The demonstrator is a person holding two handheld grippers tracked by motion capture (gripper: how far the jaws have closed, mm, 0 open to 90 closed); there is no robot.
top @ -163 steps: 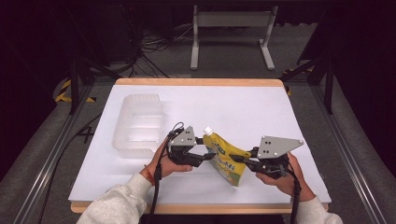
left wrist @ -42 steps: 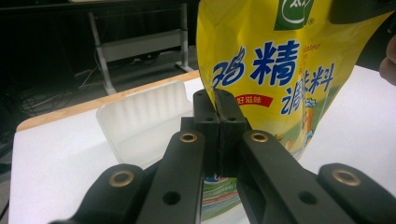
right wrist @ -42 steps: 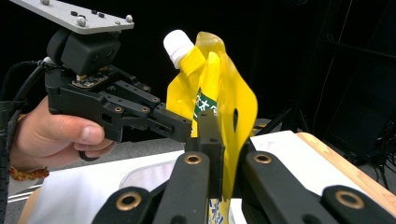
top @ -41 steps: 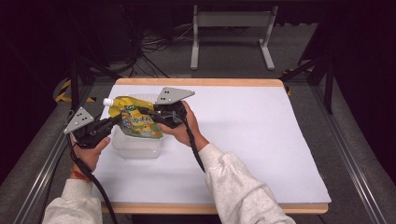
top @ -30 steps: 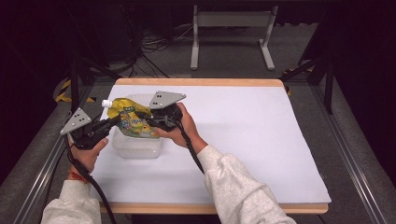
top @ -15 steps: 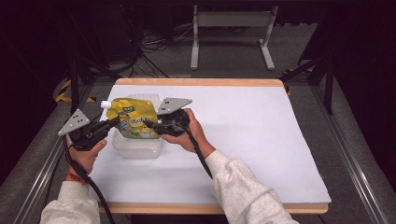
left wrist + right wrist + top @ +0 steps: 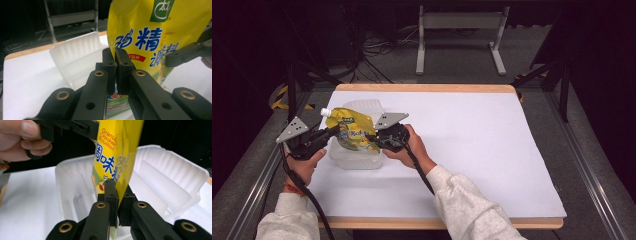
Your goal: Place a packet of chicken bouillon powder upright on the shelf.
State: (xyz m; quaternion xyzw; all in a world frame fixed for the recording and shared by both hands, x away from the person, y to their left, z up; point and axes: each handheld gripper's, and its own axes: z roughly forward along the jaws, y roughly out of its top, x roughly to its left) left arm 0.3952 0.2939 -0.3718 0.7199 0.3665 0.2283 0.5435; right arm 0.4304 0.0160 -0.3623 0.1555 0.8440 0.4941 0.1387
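Observation:
A yellow chicken bouillon pouch (image 7: 351,132) with a white cap (image 7: 325,112) hangs upright over a clear plastic tray (image 7: 357,161) at the table's left. My left gripper (image 7: 334,131) is shut on the pouch's left edge. In the left gripper view, the left gripper (image 7: 115,53) pinches the pouch (image 7: 155,37) in front of the tray (image 7: 75,55). My right gripper (image 7: 369,136) grips the right edge. In the right gripper view, the right gripper (image 7: 117,186) has just been closing, with the pouch (image 7: 115,150) between its pads, above the tray (image 7: 175,182).
The white table (image 7: 472,140) stretches to the right of the tray, with a wooden rim (image 7: 427,88) at the back. The person's other hand (image 7: 25,140) shows at the top left of the right gripper view. A metal stand (image 7: 459,30) is on the floor beyond the table.
Both grippers carried the pouch from the table's front centre to above the tray at the left. Over the last second the right gripper and pouch sank slightly toward the tray.

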